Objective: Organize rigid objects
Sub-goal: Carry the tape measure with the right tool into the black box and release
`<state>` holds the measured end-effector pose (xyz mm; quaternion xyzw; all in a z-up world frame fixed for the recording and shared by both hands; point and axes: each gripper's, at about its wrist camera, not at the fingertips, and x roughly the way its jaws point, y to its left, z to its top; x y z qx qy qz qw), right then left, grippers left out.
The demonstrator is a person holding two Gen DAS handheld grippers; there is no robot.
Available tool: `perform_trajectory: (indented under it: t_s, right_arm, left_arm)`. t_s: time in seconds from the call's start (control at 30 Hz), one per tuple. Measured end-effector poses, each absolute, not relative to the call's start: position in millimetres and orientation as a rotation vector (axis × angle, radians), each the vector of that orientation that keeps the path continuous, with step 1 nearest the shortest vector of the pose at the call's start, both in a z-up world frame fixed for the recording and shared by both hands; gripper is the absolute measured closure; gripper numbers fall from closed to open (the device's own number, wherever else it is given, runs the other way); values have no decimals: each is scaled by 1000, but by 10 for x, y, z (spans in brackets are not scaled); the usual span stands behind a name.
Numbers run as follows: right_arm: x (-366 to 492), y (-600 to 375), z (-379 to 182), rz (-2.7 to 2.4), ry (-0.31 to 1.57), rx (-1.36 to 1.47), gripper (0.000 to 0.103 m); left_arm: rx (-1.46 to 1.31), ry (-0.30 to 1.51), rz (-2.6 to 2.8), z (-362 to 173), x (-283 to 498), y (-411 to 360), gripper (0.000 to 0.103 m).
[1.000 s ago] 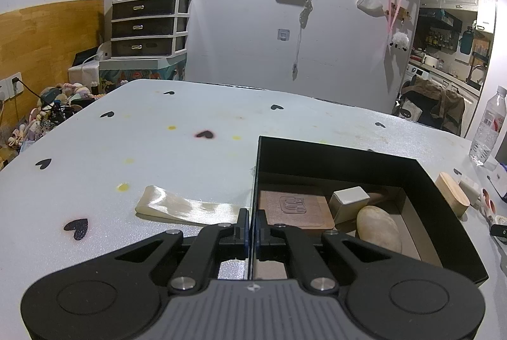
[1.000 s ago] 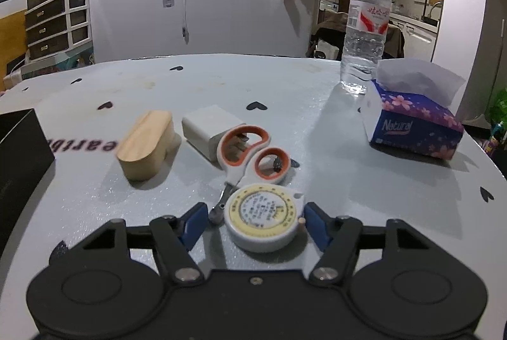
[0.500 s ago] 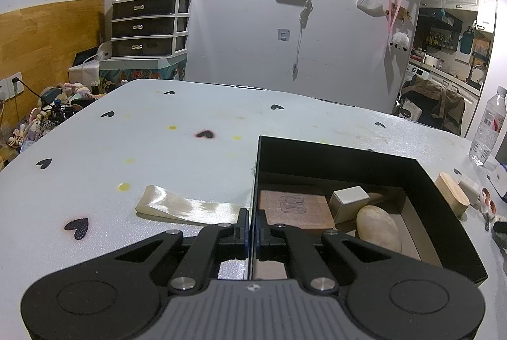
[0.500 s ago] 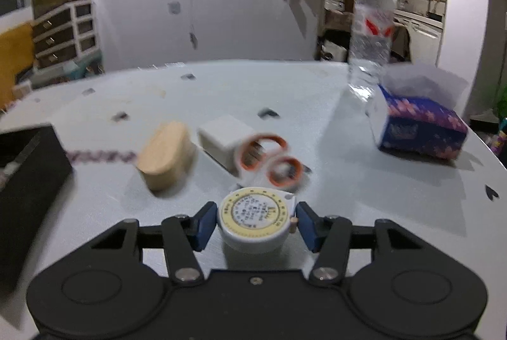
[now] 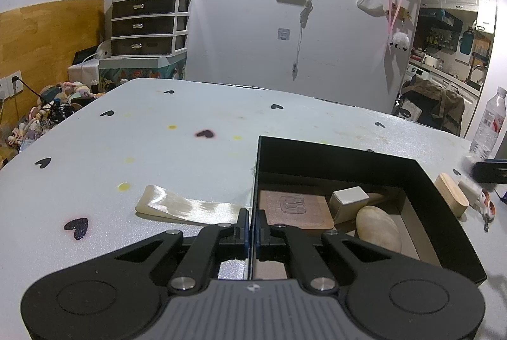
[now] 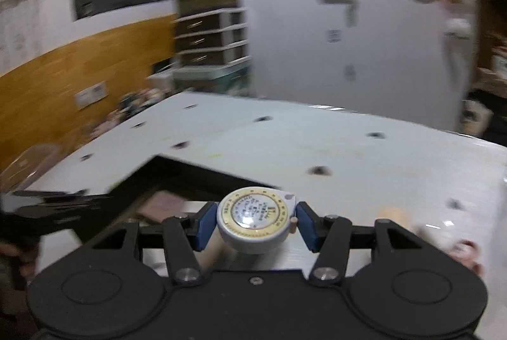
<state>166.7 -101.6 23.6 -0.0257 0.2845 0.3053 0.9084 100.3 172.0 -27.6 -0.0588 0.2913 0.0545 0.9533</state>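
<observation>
Left gripper [image 5: 252,224] clamped — right gripper [image 6: 252,224] gripping

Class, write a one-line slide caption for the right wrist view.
Right hand-held gripper grips a round tape measure above the table, near the black box.

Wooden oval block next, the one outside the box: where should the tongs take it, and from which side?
Judging from the left wrist view, grip the wooden block across its narrow width, on the long flat sides, from above. It lies between the black box wall and the white adapter, so a side approach looks cramped.
</observation>
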Motion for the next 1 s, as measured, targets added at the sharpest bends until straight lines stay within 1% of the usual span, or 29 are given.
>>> perform_trajectory:
  t_s: [0.17, 0.3, 0.4, 0.87, 1.0]
  right_arm:
    - [1724, -471, 196, 793, 679, -87, 47]
    - [1721, -142, 62, 896, 783, -101, 47]
    - [1718, 28, -30, 930, 827, -124, 47]
    - [1817, 145, -238, 994, 954, -56, 46]
    - [1813, 142, -239, 996, 952, -59, 46]
  left_arm:
    - [-133, 593, 103, -287, 1017, 1739, 100]
    - [-137, 593, 96, -292, 1020, 1757, 100]
    - [-145, 595, 88, -298, 1024, 1783, 99]
    - [-193, 593, 60, -313, 1015, 1852, 98]
    - [-194, 593, 60, -312, 1014, 1851, 98]
